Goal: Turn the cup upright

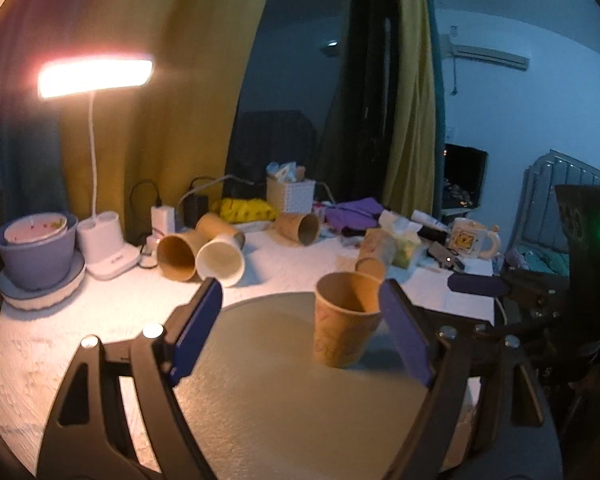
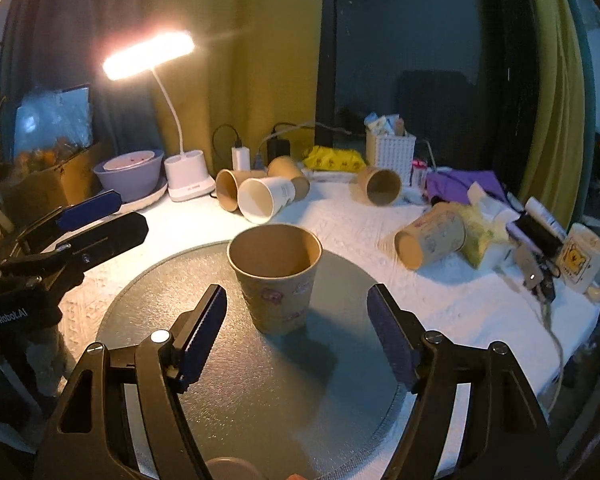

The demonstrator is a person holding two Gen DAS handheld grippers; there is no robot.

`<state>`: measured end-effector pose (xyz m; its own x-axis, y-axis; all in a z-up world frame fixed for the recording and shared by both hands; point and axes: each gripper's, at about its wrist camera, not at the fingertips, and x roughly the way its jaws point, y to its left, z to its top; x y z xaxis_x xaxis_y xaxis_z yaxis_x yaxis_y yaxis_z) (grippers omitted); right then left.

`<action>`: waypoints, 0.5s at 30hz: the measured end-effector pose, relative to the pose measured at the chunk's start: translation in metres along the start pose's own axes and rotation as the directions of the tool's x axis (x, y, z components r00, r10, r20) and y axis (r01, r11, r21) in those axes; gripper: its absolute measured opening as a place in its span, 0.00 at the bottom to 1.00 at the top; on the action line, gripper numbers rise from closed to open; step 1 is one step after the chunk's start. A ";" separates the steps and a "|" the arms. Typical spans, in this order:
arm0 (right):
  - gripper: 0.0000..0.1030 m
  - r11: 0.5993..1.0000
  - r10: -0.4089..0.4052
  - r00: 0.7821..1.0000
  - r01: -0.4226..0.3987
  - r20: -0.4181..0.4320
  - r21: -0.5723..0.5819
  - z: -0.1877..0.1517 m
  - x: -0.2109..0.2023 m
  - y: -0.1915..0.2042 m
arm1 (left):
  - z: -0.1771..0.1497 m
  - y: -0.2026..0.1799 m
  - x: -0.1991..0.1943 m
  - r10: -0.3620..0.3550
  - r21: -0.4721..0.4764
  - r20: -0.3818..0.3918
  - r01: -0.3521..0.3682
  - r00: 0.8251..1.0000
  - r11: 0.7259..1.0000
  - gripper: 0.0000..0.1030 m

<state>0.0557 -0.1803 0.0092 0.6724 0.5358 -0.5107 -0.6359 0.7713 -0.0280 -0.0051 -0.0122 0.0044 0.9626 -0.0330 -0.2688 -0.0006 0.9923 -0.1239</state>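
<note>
Right gripper (image 2: 296, 312): blue-padded jaws spread wide, released, empty. Left gripper (image 1: 300, 316): likewise spread, grasping nothing. Brown printed paper cup (image 2: 275, 278): upright, mouth up, on round grey glass mat (image 2: 260, 392), just ahead of right gripper at 12 o'clock. Tipped paper cups (image 2: 260, 194): 11 o'clock, beyond mat. Lit white desk lamp (image 2: 148, 54): farther, 10 o'clock

Lit desk lamp (image 2: 148, 56) on white table (image 2: 340, 216), yellow curtains (image 2: 260, 60) flanking dark window (image 2: 400, 40), air conditioner (image 1: 488, 56) on wall.
</note>
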 end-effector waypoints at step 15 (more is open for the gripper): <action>0.74 1.000 -0.018 0.996 0.018 0.089 -0.004 0.006 -0.034 0.001 | 0.002 -0.021 -0.025 -0.026 0.074 0.111 0.018 0.993 0.997 0.79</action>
<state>0.0340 -0.1958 0.0315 0.7146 0.5506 -0.4315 -0.6250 0.7795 -0.0405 -0.0283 -0.0319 0.0154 0.9864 -0.0452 -0.1579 0.0365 0.9977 -0.0579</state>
